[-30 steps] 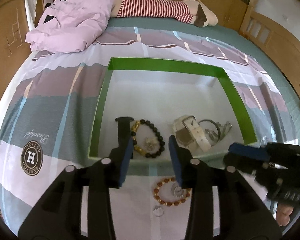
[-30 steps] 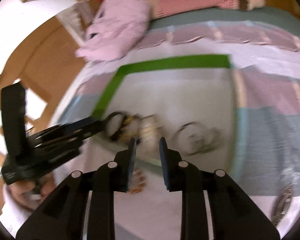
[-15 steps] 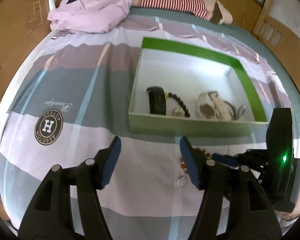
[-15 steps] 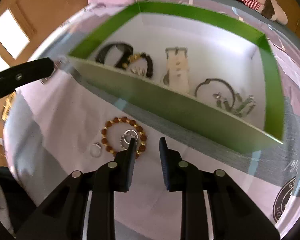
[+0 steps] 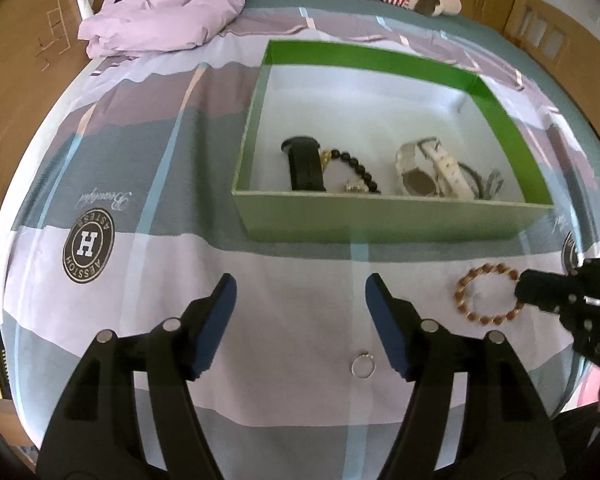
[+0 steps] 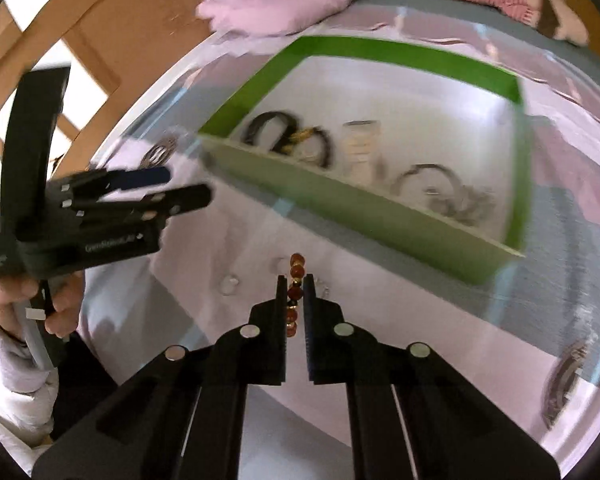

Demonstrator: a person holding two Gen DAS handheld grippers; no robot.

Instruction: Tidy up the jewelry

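Amber bracelet [image 6: 294,296] in right claw [image 6: 295,284]

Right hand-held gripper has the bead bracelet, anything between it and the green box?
Only the box's near wall, which the bead bracelet must clear to go in. The right hand-held gripper is shut on it, and the bedsheet between shows nothing else. The left hand-held gripper is off to the side.

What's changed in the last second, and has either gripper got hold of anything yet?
The right gripper came down and shut on the brown beaded bracelet, lifting it edge-on. The left gripper pulled back out of the green cardboard box and opened wide, holding nothing. The box's contents and the small silver ring stayed put.
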